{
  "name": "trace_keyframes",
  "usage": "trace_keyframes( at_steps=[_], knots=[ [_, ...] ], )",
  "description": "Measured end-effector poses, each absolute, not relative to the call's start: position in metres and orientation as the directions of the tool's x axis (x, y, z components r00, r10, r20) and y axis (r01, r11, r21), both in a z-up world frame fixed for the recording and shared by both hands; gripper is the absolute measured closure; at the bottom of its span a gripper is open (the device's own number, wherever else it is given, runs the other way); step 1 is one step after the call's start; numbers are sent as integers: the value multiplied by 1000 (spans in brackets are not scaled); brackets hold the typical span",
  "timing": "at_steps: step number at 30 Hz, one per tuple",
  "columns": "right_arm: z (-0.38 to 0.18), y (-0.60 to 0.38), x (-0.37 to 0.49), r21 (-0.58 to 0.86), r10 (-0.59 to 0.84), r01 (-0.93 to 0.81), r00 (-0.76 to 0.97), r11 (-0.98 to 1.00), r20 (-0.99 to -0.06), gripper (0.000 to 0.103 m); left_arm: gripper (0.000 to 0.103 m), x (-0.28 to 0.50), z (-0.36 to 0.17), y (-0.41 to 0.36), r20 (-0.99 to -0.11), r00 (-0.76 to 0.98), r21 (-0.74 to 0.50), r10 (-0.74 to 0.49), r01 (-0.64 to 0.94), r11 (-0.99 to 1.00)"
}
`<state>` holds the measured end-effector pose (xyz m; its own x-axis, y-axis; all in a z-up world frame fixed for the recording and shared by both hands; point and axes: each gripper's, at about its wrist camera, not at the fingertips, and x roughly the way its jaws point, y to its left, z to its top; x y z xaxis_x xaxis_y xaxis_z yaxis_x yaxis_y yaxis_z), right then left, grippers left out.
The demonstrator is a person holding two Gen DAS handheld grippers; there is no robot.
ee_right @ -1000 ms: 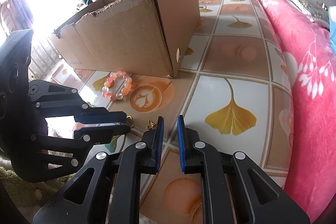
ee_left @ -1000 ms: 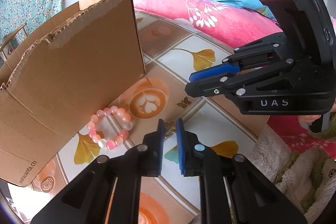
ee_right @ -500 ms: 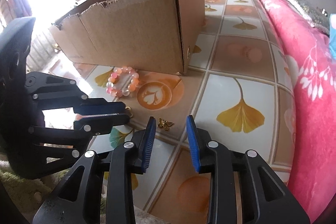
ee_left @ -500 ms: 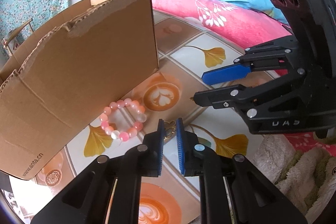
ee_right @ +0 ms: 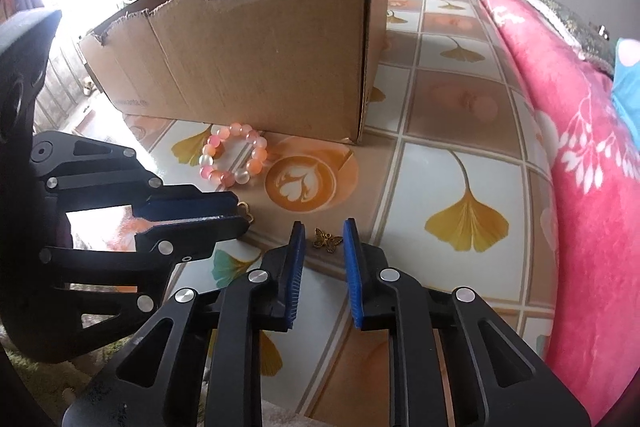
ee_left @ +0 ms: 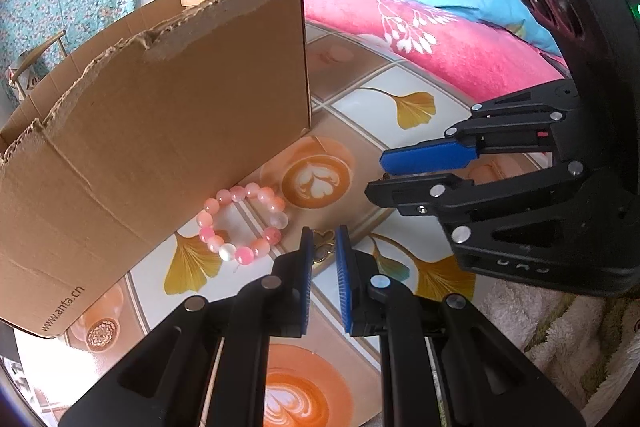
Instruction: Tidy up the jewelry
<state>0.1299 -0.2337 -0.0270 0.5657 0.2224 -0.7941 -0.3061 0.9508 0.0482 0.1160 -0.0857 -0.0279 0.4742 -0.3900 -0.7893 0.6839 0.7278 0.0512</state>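
A small gold butterfly charm (ee_right: 328,239) is lying flat on the tiled floor (ee_right: 460,163), low in the centre of the right wrist view, framed between the blue pads of the right gripper (ee_right: 323,241), whose fingers are standing apart with a clear gap on either side and nothing held. The charm is being judged as very light, thin, hard and likely slippery on the glossy tile (a pinch from above could skate it away), so it is best taken across its wings, pads pressed low to the floor.

A second gold piece (ee_left: 322,245), looped and partly hidden, is sitting in the lower centre of the left wrist view between the pads of the left gripper (ee_left: 322,251); those fingers are nearly closed around it, but whether they are actually gripping it cannot be told. It too is being judged as light and rigid.

Just to the upper left of it, a bracelet of pink and white beads (ee_left: 242,227) is resting on the floor close against the foot of an open cardboard box (ee_left: 160,131). The beads are looking smooth and round, the ring loose and floppy, so one bead or the strand is being favoured as a hold.

A pink floral bed cover (ee_right: 592,187) is filling the right edge.
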Motion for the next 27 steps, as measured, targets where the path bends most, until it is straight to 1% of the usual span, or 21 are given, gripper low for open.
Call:
trace_keyframes(
  at_steps=[3, 12, 13, 27],
  knots=[
    [-27, -231, 128, 41, 215, -302, 572, 952, -792, 91, 92, 116, -28, -85, -789, 474, 51, -391, 684, 727],
    [-27, -231, 124, 38, 215, -299, 588, 953, -780, 92, 92, 116, -28, -85, -787, 476, 52, -392, 684, 727],
    [-26, -231, 123, 40, 218, -301, 589, 953, -778, 93, 92, 116, -28, -85, -787, 477, 53, -392, 684, 727],
    [-18, -232, 119, 35, 235, -322, 608, 946, -759, 93, 92, 116, -26, -84, -784, 482, 57, -391, 684, 727]
  ],
)
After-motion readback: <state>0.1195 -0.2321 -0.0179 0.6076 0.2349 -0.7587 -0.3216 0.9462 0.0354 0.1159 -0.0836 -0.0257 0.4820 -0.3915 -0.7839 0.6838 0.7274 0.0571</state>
